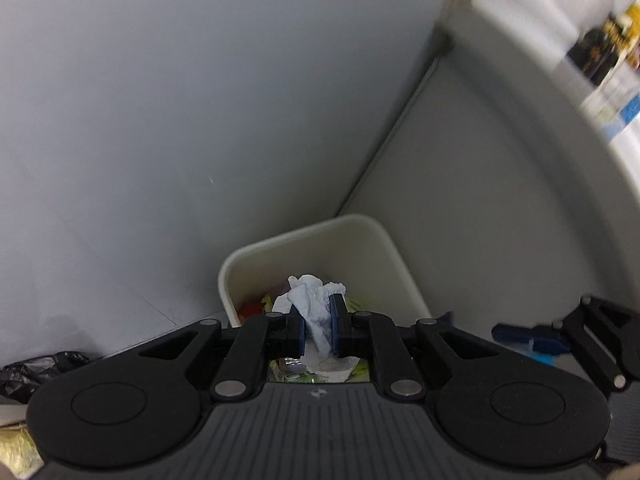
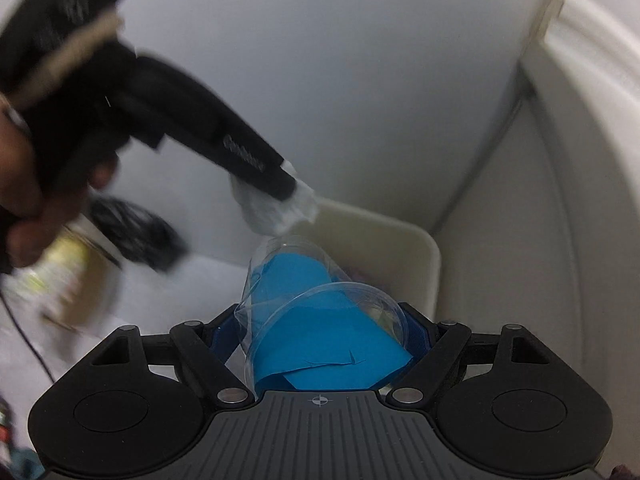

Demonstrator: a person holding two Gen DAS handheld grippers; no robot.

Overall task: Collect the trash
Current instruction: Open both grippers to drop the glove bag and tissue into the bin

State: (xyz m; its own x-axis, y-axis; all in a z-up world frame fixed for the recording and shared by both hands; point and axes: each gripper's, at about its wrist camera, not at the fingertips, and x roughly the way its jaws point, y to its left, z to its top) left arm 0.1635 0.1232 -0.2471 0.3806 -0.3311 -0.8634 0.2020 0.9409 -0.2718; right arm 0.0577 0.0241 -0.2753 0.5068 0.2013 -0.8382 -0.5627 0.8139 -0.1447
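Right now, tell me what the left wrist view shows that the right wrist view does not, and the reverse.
Only the left wrist view shows the trash already lying inside the bin, red and green scraps among it. Only the right wrist view shows the clear plastic cup stuffed with blue paper, held in the right gripper, and the person's hand. Both show the crumpled tissue pinched in the left gripper over the cream bin.

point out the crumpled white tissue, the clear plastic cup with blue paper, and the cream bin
crumpled white tissue (image 1: 310, 304), left wrist view, its bunched middle
clear plastic cup with blue paper (image 2: 320, 320), right wrist view, its blue-lined side
cream bin (image 1: 360, 224), left wrist view, its far rim
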